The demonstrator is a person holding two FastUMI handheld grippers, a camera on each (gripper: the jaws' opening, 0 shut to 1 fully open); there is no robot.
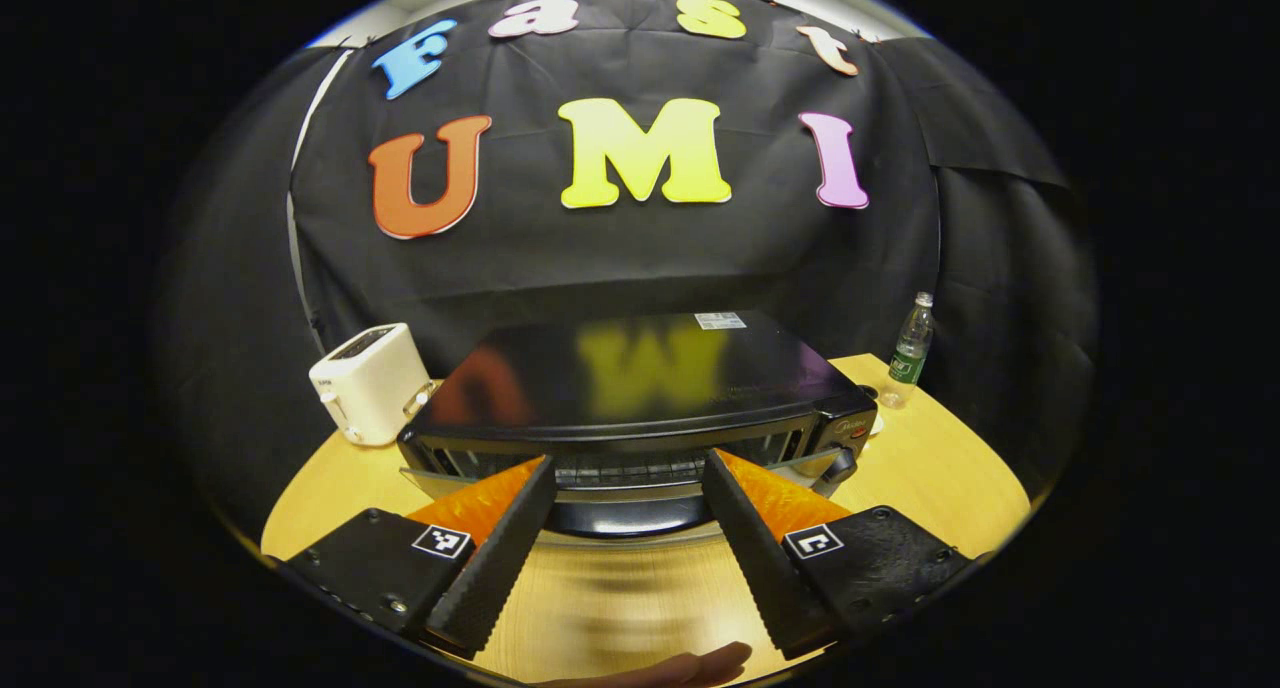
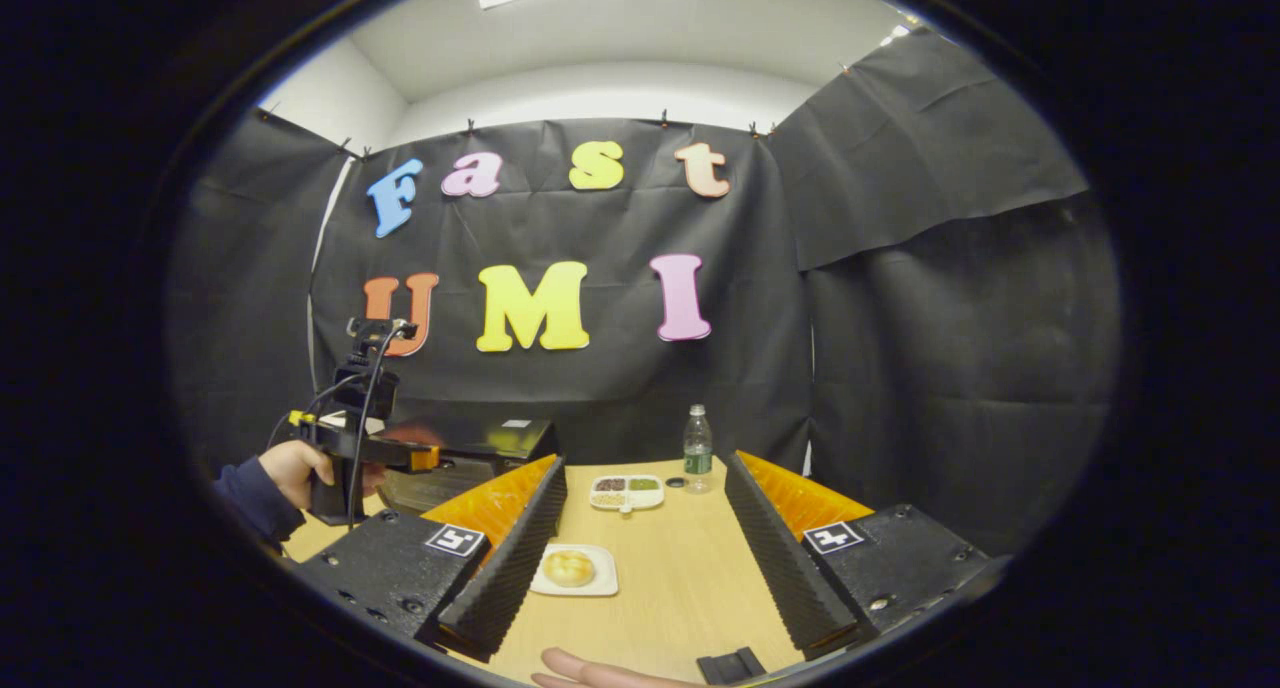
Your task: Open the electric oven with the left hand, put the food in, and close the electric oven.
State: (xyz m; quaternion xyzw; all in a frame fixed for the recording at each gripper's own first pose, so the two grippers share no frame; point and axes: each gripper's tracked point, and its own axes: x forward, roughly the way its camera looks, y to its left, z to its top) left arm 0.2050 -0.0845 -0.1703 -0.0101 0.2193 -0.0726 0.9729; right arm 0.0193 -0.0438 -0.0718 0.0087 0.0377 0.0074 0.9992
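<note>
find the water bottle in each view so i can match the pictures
Left gripper view: the water bottle stands at the right, on the table's far edge, right of the oven.
Right gripper view: the bottle stands near the centre, at the table's far edge, right of the oven.
Shared landmark: the black oven.

Black glossy oven (image 1: 640, 388), white toaster (image 1: 368, 381), pale wood table (image 1: 930, 468), green-labelled clear bottle (image 1: 911, 352).

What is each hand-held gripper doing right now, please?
Left hand-held gripper: open, holding nothing, fingers either side of the oven door's top edge.
Right hand-held gripper: open, empty, above the table.
</note>
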